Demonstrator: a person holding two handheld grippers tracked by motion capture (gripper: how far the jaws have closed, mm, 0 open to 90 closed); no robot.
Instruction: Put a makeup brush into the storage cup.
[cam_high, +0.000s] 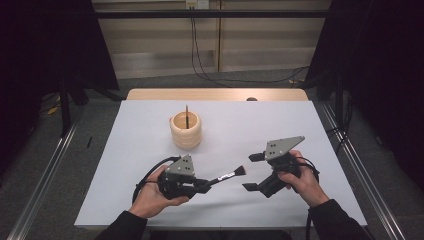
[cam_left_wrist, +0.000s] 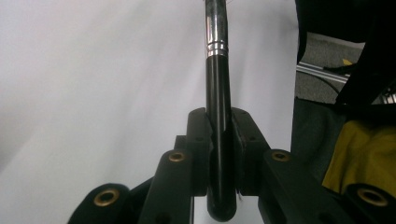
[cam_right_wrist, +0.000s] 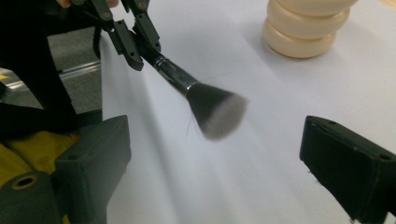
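The left gripper (cam_high: 202, 186) clamps its jaws tight on the black handle of a makeup brush (cam_high: 227, 175), which it holds above the white table (cam_high: 280, 120) with the bristles towards the right gripper (cam_high: 252, 172). That gripper's jaws stand wide apart, empty. A ribbed cream holder (cam_high: 186, 131) stands farther back.

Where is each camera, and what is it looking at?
High view: above the person's side, looking down on the table; both hands show.
Left gripper view: rides the left gripper, looking along jaws clamped on the brush.
Right gripper view: rides the right gripper, jaws open, facing the brush head.
All three share the brush; high and right gripper views share the wooden holder.
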